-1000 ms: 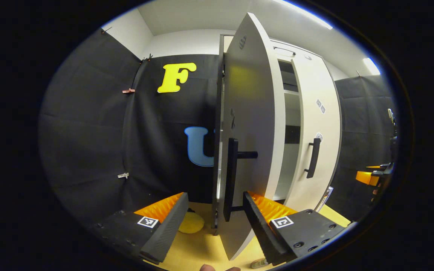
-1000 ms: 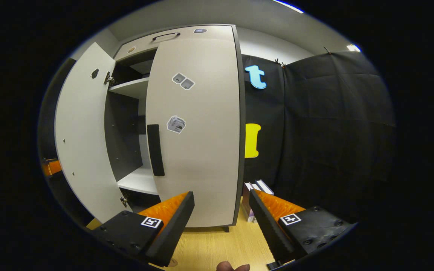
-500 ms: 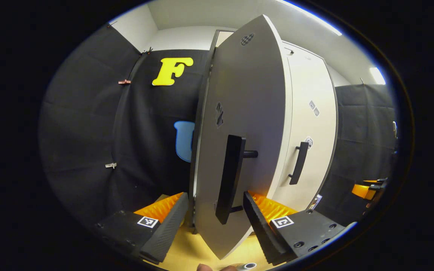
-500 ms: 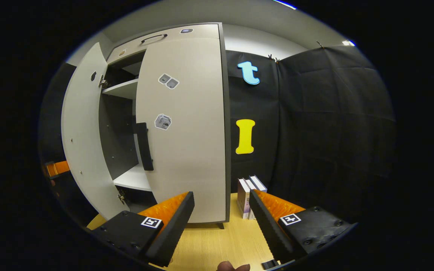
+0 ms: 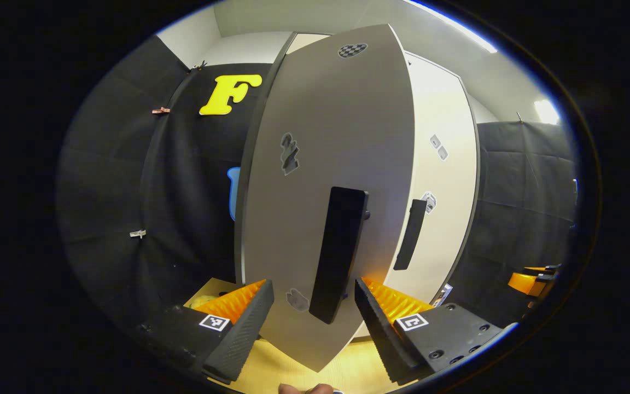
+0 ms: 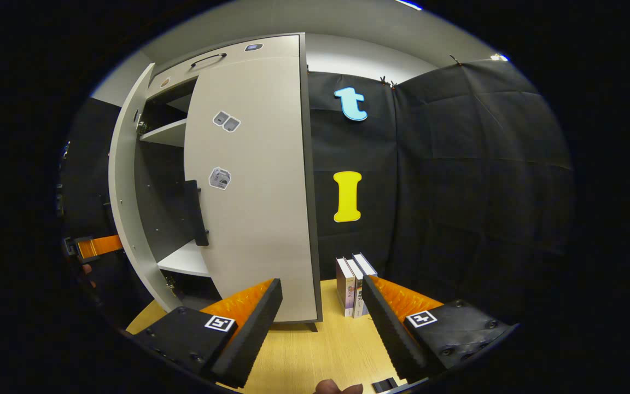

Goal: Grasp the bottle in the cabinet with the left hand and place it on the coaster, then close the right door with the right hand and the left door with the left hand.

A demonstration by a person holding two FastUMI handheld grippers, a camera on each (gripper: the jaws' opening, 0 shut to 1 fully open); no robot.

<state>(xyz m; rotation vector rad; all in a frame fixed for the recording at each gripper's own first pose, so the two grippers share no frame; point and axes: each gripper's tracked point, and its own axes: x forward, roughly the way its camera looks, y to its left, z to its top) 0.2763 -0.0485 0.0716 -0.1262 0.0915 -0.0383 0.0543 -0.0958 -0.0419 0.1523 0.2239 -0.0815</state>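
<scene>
Left gripper view: left door (image 5: 342, 137) nearly shut, gap remaining.
Cabinet (image 6: 249, 49) stands on the wooden table (image 6: 315, 350); right door (image 6: 255, 219) closed. Left gripper (image 5: 310, 314) has jaws spread, the left door's handle (image 5: 339, 254) between them, contact unclear. Right gripper (image 6: 321, 316) hovers spread, holding nothing, near the books (image 6: 350, 284). Bottle and coaster location: cannot tell.

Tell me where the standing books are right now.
In the right gripper view, the upright row of books stands on the light wooden tabletop, just right of the grey cabinet's shut right door, against the black cloth wall.
</scene>
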